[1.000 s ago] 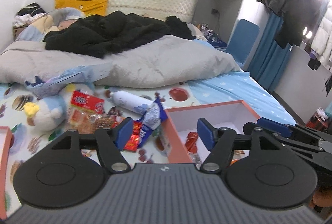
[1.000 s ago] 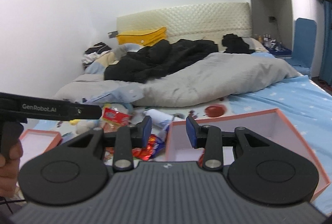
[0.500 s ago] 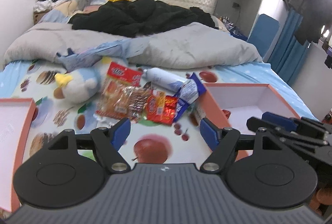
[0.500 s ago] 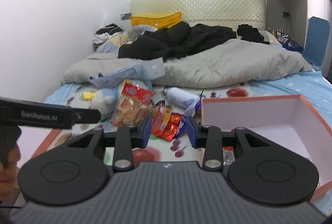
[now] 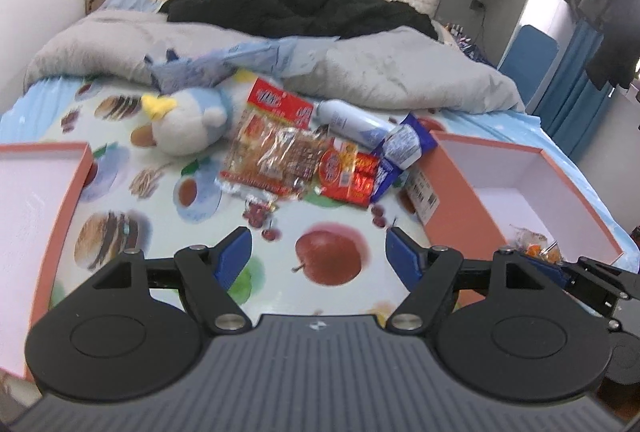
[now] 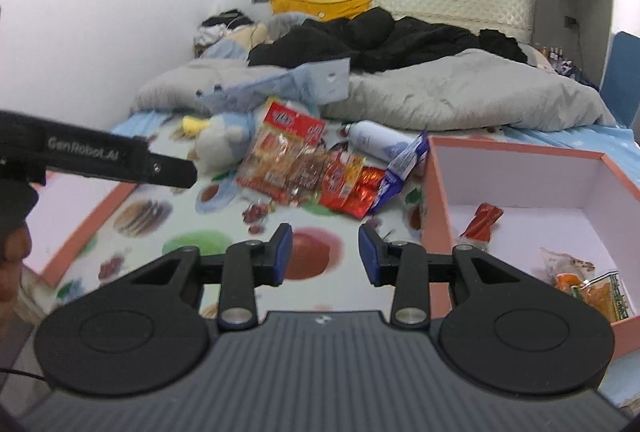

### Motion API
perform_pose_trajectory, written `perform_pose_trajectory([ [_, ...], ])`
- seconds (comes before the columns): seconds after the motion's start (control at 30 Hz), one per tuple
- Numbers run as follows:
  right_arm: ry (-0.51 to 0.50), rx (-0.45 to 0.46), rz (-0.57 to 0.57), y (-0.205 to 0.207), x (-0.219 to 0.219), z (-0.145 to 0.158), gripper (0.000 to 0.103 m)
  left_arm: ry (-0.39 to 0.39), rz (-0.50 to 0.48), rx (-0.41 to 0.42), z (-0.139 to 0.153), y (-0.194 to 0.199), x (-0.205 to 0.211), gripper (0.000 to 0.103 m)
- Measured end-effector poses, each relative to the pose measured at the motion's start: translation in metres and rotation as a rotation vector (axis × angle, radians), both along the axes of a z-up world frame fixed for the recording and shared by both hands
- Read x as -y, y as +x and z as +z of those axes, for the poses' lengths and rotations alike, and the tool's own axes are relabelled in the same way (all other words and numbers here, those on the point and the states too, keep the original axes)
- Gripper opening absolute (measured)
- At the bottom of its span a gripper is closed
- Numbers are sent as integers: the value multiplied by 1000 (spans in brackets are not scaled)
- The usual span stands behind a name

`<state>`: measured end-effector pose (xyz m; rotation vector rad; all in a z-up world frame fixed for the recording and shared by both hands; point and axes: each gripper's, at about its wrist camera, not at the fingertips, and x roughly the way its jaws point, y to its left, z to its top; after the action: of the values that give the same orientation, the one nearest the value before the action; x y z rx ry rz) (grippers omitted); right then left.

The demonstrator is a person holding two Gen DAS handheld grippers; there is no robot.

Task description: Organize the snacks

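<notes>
A heap of snacks lies on the fruit-print sheet: a large clear cracker bag with a red header (image 5: pixel 276 144) (image 6: pixel 280 156), red foil packets (image 5: pixel 352 172) (image 6: pixel 352 188) and a blue-and-white wrapper (image 5: pixel 404 148) (image 6: pixel 400 164). To the right stands a pink box (image 5: pixel 440 172) (image 6: pixel 436 200) holding a red packet (image 6: pixel 482 220) and orange snack bags (image 6: pixel 584 276). My left gripper (image 5: pixel 318 256) hangs open over the sheet, short of the heap, with nothing between its pads. My right gripper (image 6: pixel 325 254) is open too, narrower, beside the box's left wall.
A second pink box (image 5: pixel 72 184) (image 6: pixel 92 220) sits at the left. A white bottle (image 5: pixel 352 122) and a plush toy (image 5: pixel 188 124) lie behind the snacks. Grey duvet (image 5: pixel 400 72) and black clothes fill the far bed. One of the left gripper's fingers (image 6: pixel 120 158) crosses the right wrist view.
Both grippers have come forward and down over the bed and tilted lower. The snack heap and both boxes now show nearer and fuller. Neither gripper has taken hold of anything.
</notes>
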<state>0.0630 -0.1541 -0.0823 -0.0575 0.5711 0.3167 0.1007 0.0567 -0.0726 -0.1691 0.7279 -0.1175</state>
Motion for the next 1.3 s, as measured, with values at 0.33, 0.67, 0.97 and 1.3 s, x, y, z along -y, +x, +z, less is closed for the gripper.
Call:
perform_pose_trajectory([
  [0.33, -74, -32, 6, 21, -17, -18, 39, 24, 42, -67, -31, 27, -14, 78],
  [0.67, -124, -54, 2, 73, -29, -41, 39, -2, 85, -113, -73, 85, -28, 78],
  [0.97, -154, -85, 37, 125, -51, -69, 40, -36, 107, -131, -103, 148, -44, 85],
  [1.3, -161, -69, 12, 186, -64, -97, 71, 30, 36, -116, -130, 223, -55, 94],
])
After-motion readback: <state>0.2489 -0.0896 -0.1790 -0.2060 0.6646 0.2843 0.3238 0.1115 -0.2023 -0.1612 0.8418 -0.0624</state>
